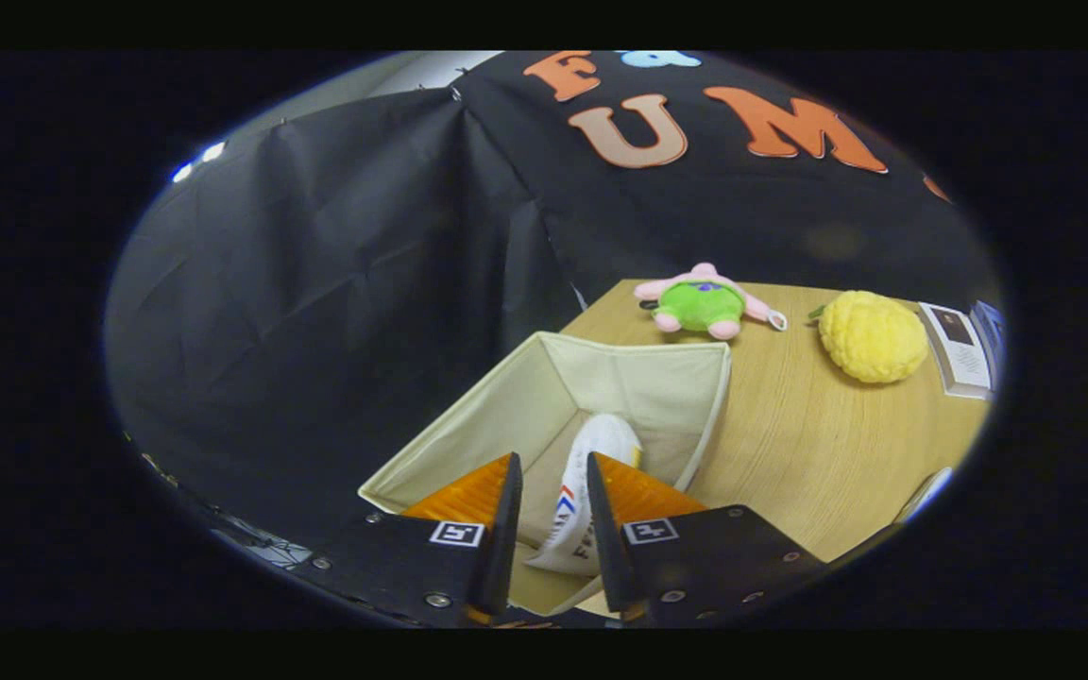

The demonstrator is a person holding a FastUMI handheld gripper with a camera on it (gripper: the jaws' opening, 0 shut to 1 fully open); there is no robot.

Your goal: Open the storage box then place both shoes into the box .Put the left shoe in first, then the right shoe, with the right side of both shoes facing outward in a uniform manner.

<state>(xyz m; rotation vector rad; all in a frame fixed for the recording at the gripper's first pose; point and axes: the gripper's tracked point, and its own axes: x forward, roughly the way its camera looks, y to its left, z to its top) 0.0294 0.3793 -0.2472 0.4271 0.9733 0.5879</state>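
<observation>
The cream fabric storage box (667, 378) stands open on the wooden table, just ahead of and below my fingers. A white shoe (591, 472) with red and blue marks on its side lies inside the box's opening, its rounded toe pointing away from me. My gripper (553, 482) hovers over the box's near side, its fingers close together with the shoe's rear part between them, and both seem to press on it. The rest of the box's floor is hidden behind my fingers and the shoe.
Beyond the box, a green and pink plush toy (705, 304) and a yellow bumpy plush fruit (873, 336) rest on the table (818, 444). A booklet (960, 351) lies past the fruit. Black cloth walls close in left of the box.
</observation>
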